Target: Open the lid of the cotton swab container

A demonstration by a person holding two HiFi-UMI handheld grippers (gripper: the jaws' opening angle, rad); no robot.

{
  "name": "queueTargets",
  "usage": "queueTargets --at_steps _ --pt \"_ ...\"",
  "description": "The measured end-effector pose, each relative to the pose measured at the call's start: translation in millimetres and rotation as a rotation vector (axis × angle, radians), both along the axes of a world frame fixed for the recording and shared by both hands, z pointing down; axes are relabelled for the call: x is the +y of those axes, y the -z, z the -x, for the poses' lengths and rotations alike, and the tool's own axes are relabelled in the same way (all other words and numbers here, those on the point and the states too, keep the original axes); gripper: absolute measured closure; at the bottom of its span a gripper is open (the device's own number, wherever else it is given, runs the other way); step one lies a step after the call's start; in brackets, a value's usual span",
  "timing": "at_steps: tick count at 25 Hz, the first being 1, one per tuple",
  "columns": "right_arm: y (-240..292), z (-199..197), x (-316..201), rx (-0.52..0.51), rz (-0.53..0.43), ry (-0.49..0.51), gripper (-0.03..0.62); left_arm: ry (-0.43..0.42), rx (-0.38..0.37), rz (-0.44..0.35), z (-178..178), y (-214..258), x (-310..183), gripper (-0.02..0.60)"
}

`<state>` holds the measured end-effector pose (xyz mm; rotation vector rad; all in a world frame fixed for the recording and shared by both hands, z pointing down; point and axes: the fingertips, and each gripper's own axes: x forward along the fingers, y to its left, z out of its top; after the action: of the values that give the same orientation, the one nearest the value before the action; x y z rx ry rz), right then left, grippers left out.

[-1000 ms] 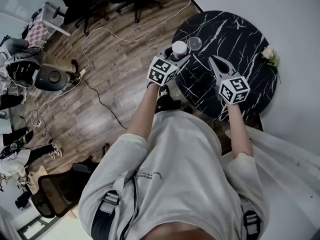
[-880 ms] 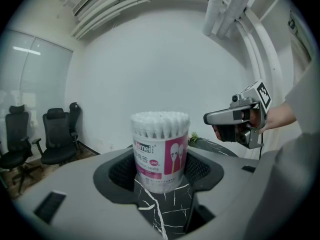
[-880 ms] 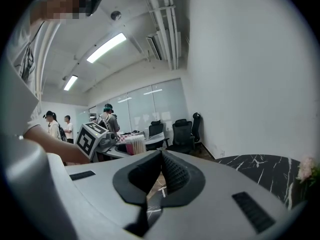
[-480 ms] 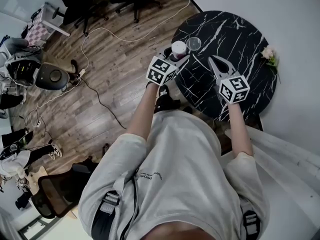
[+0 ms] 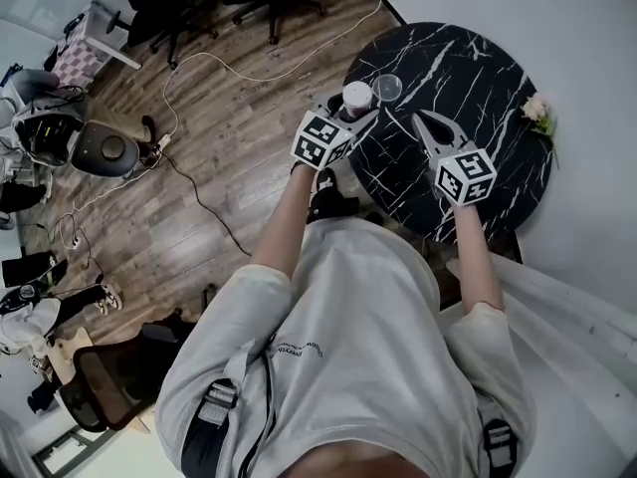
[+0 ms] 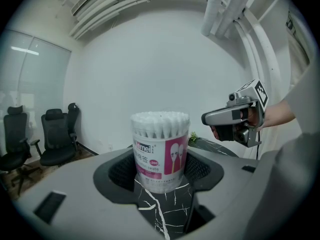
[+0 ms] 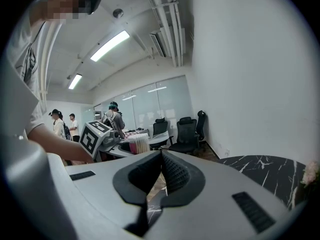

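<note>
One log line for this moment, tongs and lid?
left tongs: gripping swab container | right tongs: shut, empty | lid: off, on table

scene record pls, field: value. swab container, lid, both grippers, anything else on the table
container: cotton swab container, upright on the black marble table, near its edge
lid: clear lid appears to be off, lying on the table beside the container
swabs: white tips showing at the container's top
left gripper: pads against the container's sides, gripping it
right gripper: jaws together, nothing between them, over the table and apart from the container
other: flower sprig at the table's right edge
</note>
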<state>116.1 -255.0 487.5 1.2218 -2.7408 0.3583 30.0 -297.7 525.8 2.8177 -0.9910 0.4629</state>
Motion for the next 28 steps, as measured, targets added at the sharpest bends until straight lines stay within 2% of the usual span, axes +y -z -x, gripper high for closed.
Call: queueTargets --at_steps 28 --pt "-4.6 -6.3 2.9 0.014 0.011 0.017 0.560 -0.023 -0.007 0.010 -13.8 -4.1 0.3 0.316"
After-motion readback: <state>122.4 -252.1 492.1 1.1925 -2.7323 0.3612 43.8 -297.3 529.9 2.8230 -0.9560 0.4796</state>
